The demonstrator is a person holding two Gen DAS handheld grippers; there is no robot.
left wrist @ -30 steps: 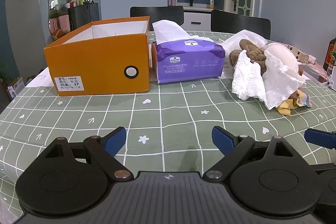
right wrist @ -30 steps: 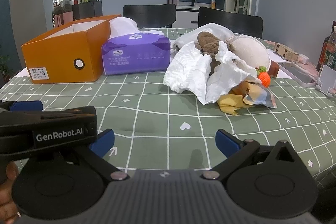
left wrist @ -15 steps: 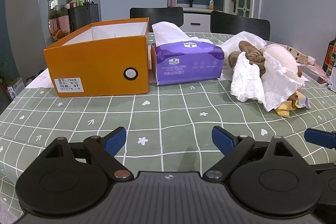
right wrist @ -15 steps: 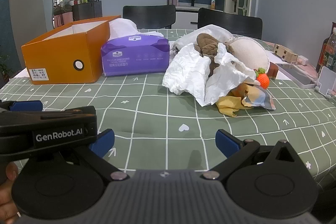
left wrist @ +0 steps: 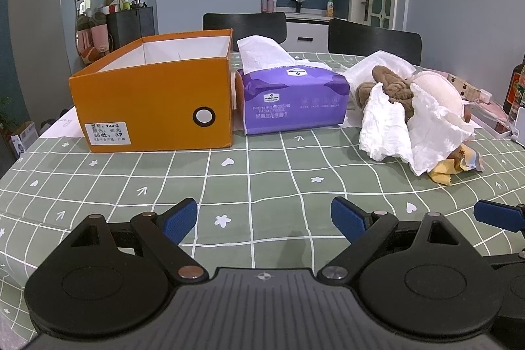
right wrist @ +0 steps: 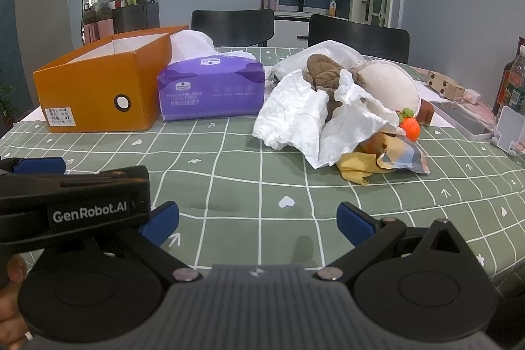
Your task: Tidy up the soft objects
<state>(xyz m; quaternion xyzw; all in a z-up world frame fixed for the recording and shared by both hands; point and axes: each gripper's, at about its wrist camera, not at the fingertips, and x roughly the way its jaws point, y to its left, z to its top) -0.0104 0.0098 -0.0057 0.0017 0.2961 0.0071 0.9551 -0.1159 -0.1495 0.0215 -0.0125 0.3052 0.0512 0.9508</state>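
Note:
A heap of soft things lies at the right of the table: crumpled white tissues (left wrist: 390, 130) (right wrist: 295, 117), a brown plush (left wrist: 392, 86) (right wrist: 323, 71), a cream round cushion (right wrist: 387, 87), an orange knitted carrot (right wrist: 410, 127) and yellow and grey cloth (right wrist: 387, 161). An open orange shoebox (left wrist: 154, 107) (right wrist: 95, 91) stands at the left, with a purple tissue pack (left wrist: 292, 99) (right wrist: 211, 91) beside it. My left gripper (left wrist: 264, 220) is open and empty above the near tablecloth. My right gripper (right wrist: 257, 222) is open and empty too, well short of the heap.
A green checked tablecloth (left wrist: 256, 173) covers the table. Two black chairs (left wrist: 374, 43) stand behind it. Bottles (right wrist: 513, 84), a white stand (right wrist: 510, 128) and a tray sit at the right edge. The left gripper's body (right wrist: 72, 202) shows at the left in the right wrist view.
Both views have pulled back slightly from the table's objects. Both grippers stay open and empty.

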